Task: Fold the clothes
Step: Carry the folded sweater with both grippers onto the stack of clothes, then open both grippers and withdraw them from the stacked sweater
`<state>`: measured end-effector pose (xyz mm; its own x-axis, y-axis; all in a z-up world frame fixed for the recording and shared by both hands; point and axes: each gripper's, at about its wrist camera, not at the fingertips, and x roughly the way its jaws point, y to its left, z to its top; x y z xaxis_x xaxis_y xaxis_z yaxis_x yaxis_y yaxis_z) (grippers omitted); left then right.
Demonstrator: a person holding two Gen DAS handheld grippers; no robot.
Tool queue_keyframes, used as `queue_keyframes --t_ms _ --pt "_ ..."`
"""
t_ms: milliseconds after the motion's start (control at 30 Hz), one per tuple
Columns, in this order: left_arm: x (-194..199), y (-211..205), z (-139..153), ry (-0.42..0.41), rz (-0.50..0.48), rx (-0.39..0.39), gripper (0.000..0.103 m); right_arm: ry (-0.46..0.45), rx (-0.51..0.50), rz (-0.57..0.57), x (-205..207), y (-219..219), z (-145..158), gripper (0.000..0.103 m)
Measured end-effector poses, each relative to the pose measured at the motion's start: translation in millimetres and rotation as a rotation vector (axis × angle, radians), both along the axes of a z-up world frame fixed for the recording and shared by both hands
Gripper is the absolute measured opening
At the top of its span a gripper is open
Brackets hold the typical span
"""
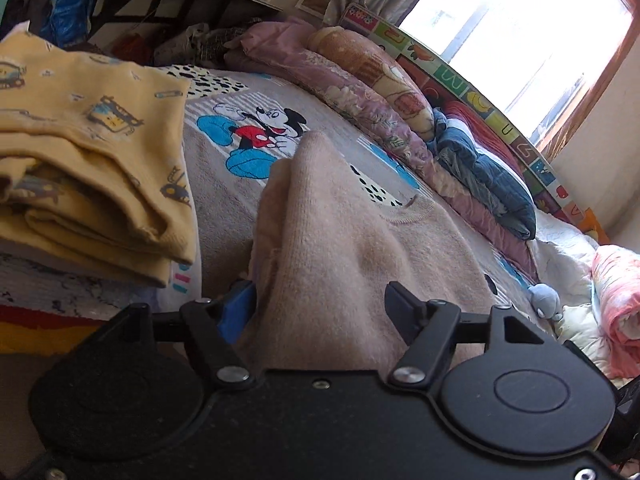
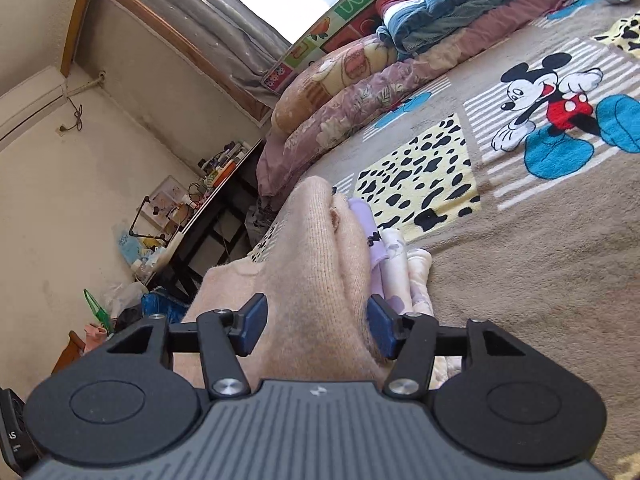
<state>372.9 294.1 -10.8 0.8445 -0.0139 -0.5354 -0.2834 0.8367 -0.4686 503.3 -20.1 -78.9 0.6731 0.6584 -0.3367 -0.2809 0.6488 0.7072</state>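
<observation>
progress: yellow garment (image 1: 92,152) lies folded in a pile — pink sweater (image 1: 360,248) on the bed blanket (image 1: 224,200) half-folded | left gripper (image 1: 320,312) and right gripper (image 2: 316,326) released, straddling sweater — smoothing and stacking left

The pink sweater (image 1: 360,248) hides bedspread (image 1: 224,200) beneath it, its near part behind the gripper body.

Left gripper (image 1: 320,308): matte black body, round caps, silver screws, blue pads (image 1: 236,312). Right gripper (image 2: 316,328): ribbed grey top, black linkages, blue pads (image 2: 254,322).
</observation>
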Motion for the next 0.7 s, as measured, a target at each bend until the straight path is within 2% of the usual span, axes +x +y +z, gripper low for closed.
queue_keyframes --t_ms 200,267,333,467,500,600,700 --pt "-44.4 -31.5 9.2 -0.002 -0.061 0.142 0.073 -0.048 -0.136 0.062 -52.0 -3.2 24.1 0.07" --pt "-53.2 -42.4 12.0 0.006 -0.088 0.202 0.081 -0.036 -0.183 0.108 -69.5 -0.2 30.9 0.08" --pt "-62.7 -53.3 17.2 0.022 -0.106 0.267 0.083 -0.039 -0.271 0.151 -89.6 6.5 41.3 0.09" --pt "-79.7 -71.5 28.8 0.043 -0.092 0.385 0.088 -0.064 -0.387 0.188 -120.8 16.4 62.6 0.1" --pt "-84.2 -73.6 31.4 0.044 -0.081 0.402 0.089 -0.067 -0.398 0.186 -127.6 16.7 68.8 0.103" --pt "-98.2 -76.1 38.2 0.045 -0.042 0.425 0.098 -0.071 -0.431 0.168 -144.6 15.9 85.6 0.103" --pt "-113.2 -78.4 45.6 0.042 -0.018 0.43 0.103 -0.073 -0.506 0.145 -156.2 17.9 96.9 0.103"
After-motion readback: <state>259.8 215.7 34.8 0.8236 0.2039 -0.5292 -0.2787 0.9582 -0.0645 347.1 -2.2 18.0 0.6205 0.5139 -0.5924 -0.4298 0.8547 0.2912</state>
